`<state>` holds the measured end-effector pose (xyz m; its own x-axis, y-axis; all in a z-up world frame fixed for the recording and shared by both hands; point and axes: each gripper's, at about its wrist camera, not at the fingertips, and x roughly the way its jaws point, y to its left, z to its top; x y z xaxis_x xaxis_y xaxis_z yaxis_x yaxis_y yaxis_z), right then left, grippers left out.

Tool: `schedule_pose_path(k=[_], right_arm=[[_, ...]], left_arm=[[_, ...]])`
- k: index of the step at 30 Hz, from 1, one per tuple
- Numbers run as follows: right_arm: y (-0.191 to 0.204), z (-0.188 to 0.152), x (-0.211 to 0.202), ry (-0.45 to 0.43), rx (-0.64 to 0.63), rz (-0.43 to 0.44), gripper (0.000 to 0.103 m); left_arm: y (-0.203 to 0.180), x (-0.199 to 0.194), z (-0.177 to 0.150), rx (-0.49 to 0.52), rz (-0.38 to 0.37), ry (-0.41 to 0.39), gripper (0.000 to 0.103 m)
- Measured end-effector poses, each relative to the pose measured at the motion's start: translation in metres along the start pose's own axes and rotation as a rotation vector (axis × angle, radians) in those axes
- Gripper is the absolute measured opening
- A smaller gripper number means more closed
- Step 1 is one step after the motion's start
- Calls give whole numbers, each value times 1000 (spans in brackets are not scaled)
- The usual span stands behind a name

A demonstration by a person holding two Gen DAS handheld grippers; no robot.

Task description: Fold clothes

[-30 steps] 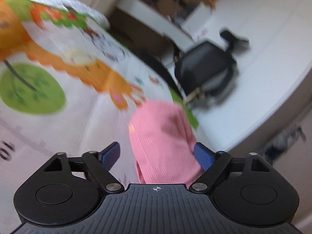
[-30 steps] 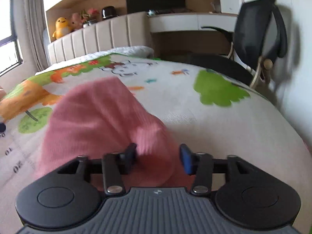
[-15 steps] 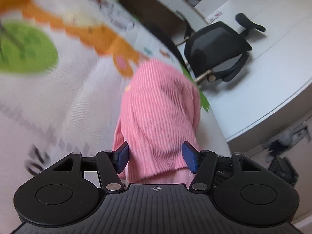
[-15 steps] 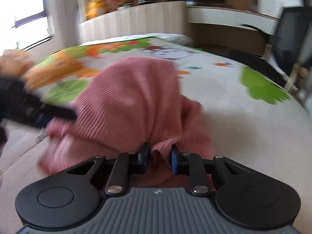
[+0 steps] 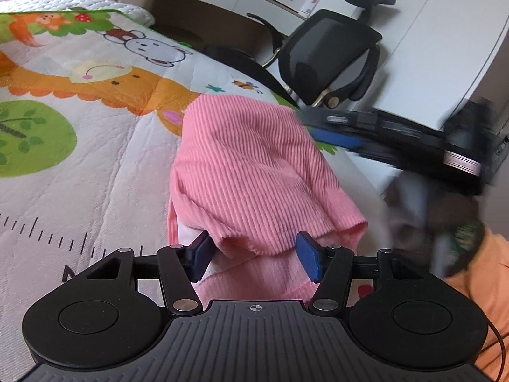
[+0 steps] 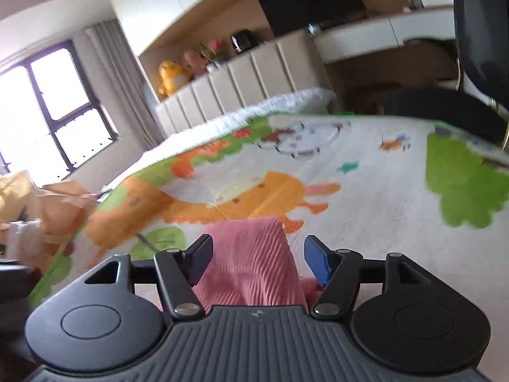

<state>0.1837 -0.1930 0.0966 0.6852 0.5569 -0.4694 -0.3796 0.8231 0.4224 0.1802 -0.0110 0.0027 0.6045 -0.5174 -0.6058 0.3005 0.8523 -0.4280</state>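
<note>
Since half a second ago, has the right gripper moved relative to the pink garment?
Yes. The right gripper, jaws opening, has let go and pulled back from the pink garment; more of the cartoon bedspread shows beyond it.

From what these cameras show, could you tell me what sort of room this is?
Most likely a bedroom that doubles as a study: a bed with a padded headboard and cartoon quilt, plush toys on the ledge behind it, and an office chair at a desk.
</note>
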Motion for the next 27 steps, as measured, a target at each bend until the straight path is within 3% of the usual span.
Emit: schedule_pose_path(k=[1,5,7,10,12,15,19,25,27], right_arm=[[1,-4,12,29,10,8,62],[21,-17,18,72,-57,10,14],[28,-16,-6,43,-115,-48,6],[22,-18,-35,44,-175,-138,6],[11,-28,-39,71,-244,-238,6],[-4,-41,-33,111,-261,-276,6],[-9,-52,-24,126,-288,-272,7],[-3,-74,-35,149,-351,-280,7],[-3,-78,-44,148,-376,-291,7]], left_arm=[[2,-1,0,-3,0,0,61],[12,-7,1,-20,-29,-12,61],[10,-10,1,-15,-80,-15,61],[-2,-19,4,22,-169,-26,62],[-10,-33,13,53,-210,-79,65],[-16,-53,29,66,-210,-185,79],[-17,-45,37,68,-71,-213,82],[-4,10,26,102,122,-82,83],[4,12,20,131,202,-59,83]])
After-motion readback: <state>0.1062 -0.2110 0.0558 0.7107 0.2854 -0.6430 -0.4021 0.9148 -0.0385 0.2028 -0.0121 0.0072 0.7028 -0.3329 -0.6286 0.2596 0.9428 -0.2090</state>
